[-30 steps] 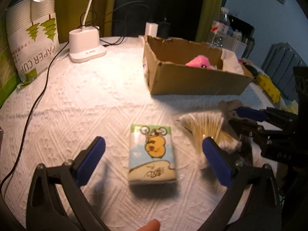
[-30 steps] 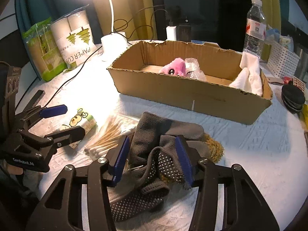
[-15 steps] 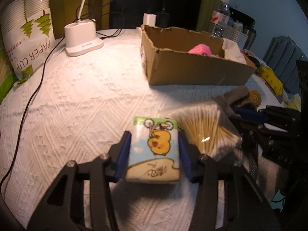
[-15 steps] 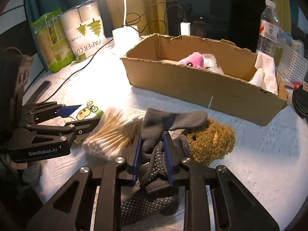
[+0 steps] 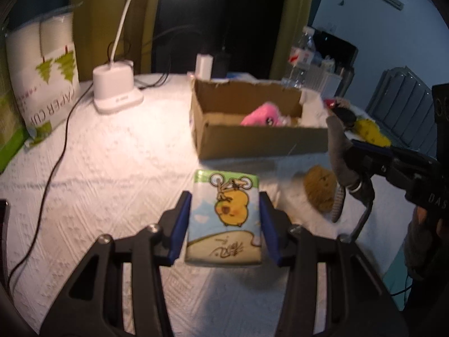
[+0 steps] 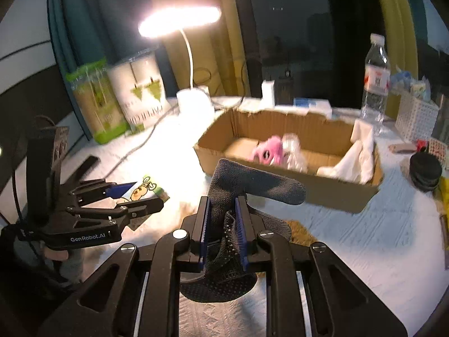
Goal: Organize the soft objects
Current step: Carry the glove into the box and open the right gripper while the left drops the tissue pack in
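My left gripper [image 5: 224,219] is shut on a tissue pack [image 5: 226,219] printed with a yellow duck, held above the white tablecloth. My right gripper [image 6: 223,224] is shut on a grey dotted sock [image 6: 247,188], lifted off the table; it also shows in the left wrist view [image 5: 338,151]. An open cardboard box [image 6: 322,193] stands behind, holding a pink plush [image 6: 266,148], a clear wrapper and white cloth [image 6: 356,157]. A brown fuzzy item [image 5: 320,188] lies on the table under the sock.
A lit desk lamp [image 6: 193,101] with cable stands at the back left beside paper cup packs [image 5: 42,70]. A water bottle [image 6: 374,81], a white basket [image 6: 415,118] and a black round object [image 6: 425,171] are at the right.
Both grippers have lifted their loads off the table: the tissue pack and the sock now hang higher and nearer the box. The cotton swab bag has dropped out of view.
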A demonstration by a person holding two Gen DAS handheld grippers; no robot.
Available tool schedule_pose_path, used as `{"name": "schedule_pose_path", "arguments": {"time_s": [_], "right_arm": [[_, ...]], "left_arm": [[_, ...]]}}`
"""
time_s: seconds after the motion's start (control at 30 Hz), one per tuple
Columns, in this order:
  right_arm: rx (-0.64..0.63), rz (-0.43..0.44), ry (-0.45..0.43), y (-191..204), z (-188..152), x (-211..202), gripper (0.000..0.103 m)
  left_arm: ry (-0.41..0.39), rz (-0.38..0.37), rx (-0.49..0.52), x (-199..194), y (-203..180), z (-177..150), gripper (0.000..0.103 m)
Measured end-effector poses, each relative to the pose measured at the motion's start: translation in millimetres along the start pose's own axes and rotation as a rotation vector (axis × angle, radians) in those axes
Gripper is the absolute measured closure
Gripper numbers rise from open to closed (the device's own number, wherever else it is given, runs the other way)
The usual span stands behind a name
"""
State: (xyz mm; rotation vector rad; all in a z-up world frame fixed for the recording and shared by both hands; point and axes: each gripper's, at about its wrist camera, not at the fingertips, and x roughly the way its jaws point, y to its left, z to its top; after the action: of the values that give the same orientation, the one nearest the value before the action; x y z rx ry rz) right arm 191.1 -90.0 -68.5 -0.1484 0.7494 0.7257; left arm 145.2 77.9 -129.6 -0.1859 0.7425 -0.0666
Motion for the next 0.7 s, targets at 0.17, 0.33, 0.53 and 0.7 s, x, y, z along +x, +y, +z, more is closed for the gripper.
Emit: {"name": "schedule_pose_path", "arguments": {"time_s": [0.17,0.33,0.53,0.7], "right_arm": [[0.011,0.011,-0.056,-5.0,13.9,-20.5,0.084],[0.022,0.025,-0.091,-13.3,23.7,-32.3,0.084],[0.026,0.023,-0.117,-23.8,33.1,-38.7,0.084],[0.025,0.011,-0.136,-35.0,43.4,-39.5,0.084]], "left_arm": [[-0.024,-0.019,0.003,-7.2,-7.0,12.4,0.055],[-0.050,-0.035,0.010,-13.5,-12.5,28.2,0.055],[-0.089,-0.040,0.007,-20.1,-14.3,46.6,0.055],[-0.122,-0.040,0.007,-20.6,-14.2,63.8,0.055]]}}
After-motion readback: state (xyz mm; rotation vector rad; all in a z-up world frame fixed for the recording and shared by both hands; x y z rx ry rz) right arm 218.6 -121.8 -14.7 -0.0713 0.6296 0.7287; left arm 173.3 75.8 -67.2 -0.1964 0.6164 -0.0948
